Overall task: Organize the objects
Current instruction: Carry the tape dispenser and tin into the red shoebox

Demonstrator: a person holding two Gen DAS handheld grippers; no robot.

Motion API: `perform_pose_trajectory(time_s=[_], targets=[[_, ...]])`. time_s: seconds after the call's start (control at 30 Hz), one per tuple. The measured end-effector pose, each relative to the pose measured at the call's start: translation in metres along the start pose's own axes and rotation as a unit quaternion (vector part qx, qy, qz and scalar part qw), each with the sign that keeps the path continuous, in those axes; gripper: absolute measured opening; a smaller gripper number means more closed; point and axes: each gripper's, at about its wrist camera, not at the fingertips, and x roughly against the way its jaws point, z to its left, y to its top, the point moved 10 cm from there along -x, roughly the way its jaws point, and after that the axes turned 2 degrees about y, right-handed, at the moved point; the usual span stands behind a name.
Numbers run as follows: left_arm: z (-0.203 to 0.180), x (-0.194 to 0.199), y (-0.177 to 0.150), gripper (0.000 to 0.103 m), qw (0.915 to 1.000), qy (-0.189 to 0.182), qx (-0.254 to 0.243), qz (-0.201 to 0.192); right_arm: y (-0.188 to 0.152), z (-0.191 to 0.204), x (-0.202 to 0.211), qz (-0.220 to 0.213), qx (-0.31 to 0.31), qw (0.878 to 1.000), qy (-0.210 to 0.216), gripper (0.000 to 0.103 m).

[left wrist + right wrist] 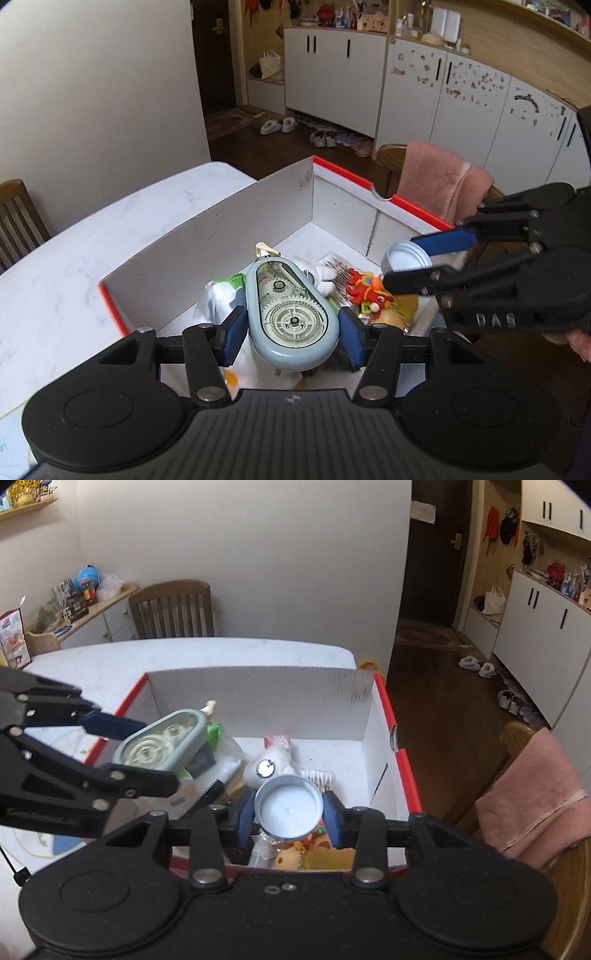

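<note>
My left gripper [293,328] is shut on a pale blue oval correction-tape dispenser [291,314] with clear gears, held over the white cardboard box [229,236] with red edges. My right gripper [289,814] is shut on a round silver tin candle [289,808] with white wax, also above the box [258,694]. In the left wrist view the right gripper [417,264] holds the tin [404,256] at the right. In the right wrist view the left gripper [144,746] holds the dispenser [162,740] at the left.
The box holds a white plush toy [273,758], a red and orange toy [367,288], plastic bags and small items. It stands on a white marble table [74,251]. A chair with a pink towel [535,790] is at the right; another wooden chair [173,609] stands behind the table.
</note>
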Motion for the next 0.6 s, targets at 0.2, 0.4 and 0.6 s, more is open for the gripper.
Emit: perform_pose_trajectory(time_s=[0.2, 0.4, 0.6], targets=[[0.006, -0.032, 0.006, 0.053, 0.9995, -0.013, 0.021, 0.020, -0.007, 0.005, -0.024, 0.028, 0.033, 0.999, 0.017, 0.038], [0.007, -0.050, 0.003, 0.053, 0.9986, -0.029, 0.023, 0.038, -0.011, 0.007, -0.042, 0.048, 0.053, 0.997, 0.021, 0.038], [0.005, -0.058, -0.005, 0.053, 0.9967, -0.038, 0.037, 0.061, -0.013, 0.005, -0.046, 0.056, 0.057, 0.996, 0.026, 0.038]])
